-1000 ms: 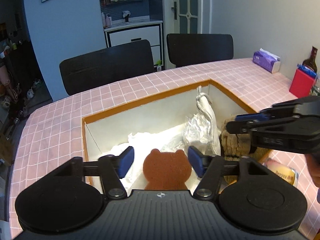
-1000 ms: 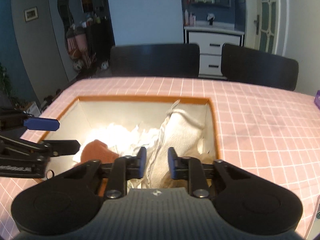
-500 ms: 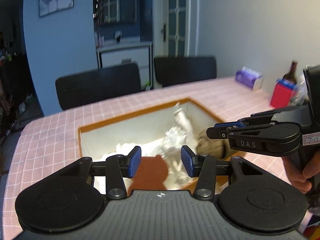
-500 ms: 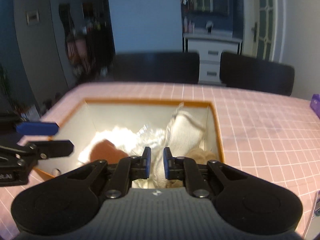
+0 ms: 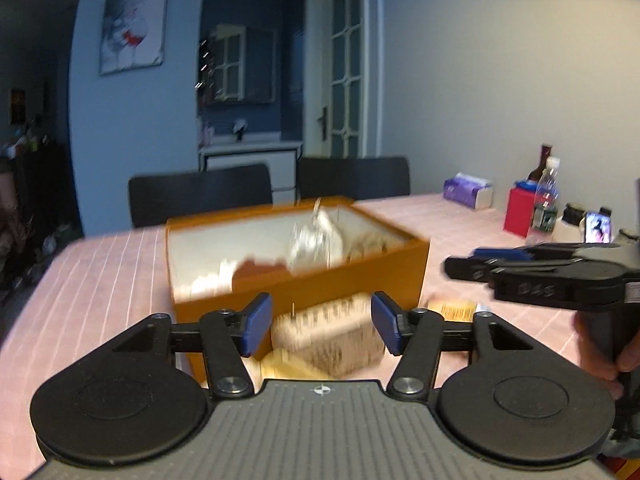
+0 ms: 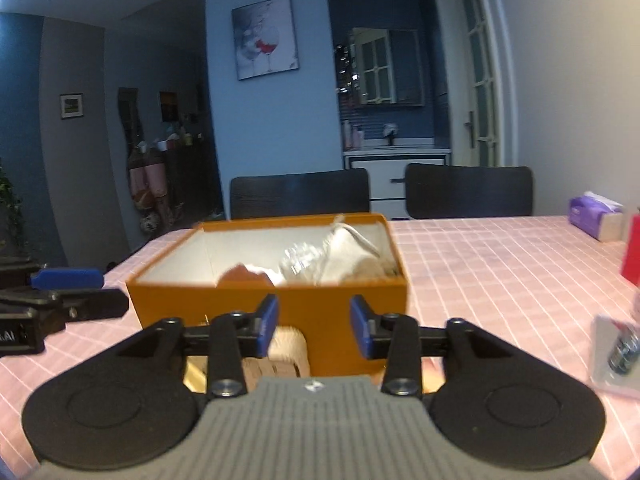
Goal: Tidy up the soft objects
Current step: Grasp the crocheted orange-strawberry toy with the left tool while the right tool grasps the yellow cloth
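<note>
Both grippers had backed off from the orange box (image 6: 276,300) w/ nothing in them. The left gripper (image 5: 322,326) had its jaws wide, just opened a bit further, nothing between the pads; it pointed at a beige knitted bundle (image 5: 328,336) lying on the pink checked tablecloth (image 5: 100,288) right against the box's near wall. The right gripper (image 6: 314,330) had just been opening too, from nearly pinched to about halfway, also empty. The soft stuff was mostly inside the box already: a brown bear-shaped sponge (image 6: 242,274), white crumpled bags (image 6: 300,264) and a cream cloth pouch (image 6: 348,254) leaning toward the right end, its top poking above the rim. Risks, imo: the bundle sat so tight to the box that a jaw going in on the far side could shove the box instead of closing on the fabric, or catch only a loose fold so the thing would sag out mid-lift. Pics were blurred, so I couldn't tell if that bundle was one piece or two stacked, nor what the yellowish card beside it was. The grippers were near each other, so a clash looked possible if both went for the same item. The pouch stood tall & could tip out if bumped while dropping more in.
</note>
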The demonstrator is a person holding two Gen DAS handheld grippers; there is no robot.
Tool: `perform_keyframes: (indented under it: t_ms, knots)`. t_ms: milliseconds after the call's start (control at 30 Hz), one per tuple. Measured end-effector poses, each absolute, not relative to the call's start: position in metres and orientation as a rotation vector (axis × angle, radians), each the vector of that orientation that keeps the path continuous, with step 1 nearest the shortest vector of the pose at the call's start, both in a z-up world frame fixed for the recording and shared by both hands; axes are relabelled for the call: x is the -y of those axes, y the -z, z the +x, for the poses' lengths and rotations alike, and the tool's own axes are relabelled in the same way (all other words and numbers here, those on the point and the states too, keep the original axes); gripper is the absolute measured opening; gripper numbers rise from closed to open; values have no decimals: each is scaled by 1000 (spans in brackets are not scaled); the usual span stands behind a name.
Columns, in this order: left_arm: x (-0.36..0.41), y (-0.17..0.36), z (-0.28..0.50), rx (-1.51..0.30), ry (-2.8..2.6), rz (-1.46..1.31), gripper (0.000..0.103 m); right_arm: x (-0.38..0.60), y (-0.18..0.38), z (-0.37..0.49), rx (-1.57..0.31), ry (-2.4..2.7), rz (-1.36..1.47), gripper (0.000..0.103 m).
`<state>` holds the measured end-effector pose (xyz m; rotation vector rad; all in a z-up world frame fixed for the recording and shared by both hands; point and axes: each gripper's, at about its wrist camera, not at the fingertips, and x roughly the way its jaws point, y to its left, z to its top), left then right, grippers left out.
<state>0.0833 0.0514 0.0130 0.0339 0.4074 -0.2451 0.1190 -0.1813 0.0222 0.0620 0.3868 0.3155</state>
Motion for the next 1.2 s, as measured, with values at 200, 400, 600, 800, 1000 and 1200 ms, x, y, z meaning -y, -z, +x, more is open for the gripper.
perform_keyframes:
  t_ms: [200, 400, 600, 800, 1000, 1200]
  knots:
    - [-50, 33, 84, -498, 151, -23, 79, 188, 13, 95, -421, -272, 7, 63]
    - [-51, 48, 77, -503, 71, 4, 81, 178, 39, 95, -507, -312, -22, 65]
    - [-61, 56, 68, -547, -53, 90, 88, 153, 47, 96, -544, -400, -18, 78]
    - [-89, 63, 70, -615, -109, 59, 88, 115, 50, 106, -562, -498, -43, 84]
    - [-100, 69, 78, -651, -104, 47, 85, 89, 50, 120, -588, -552, -27, 86]
    - [-109, 70, 82, -672, -88, 28, 59, 65, 51, 135, -595, -565, -50, 87]
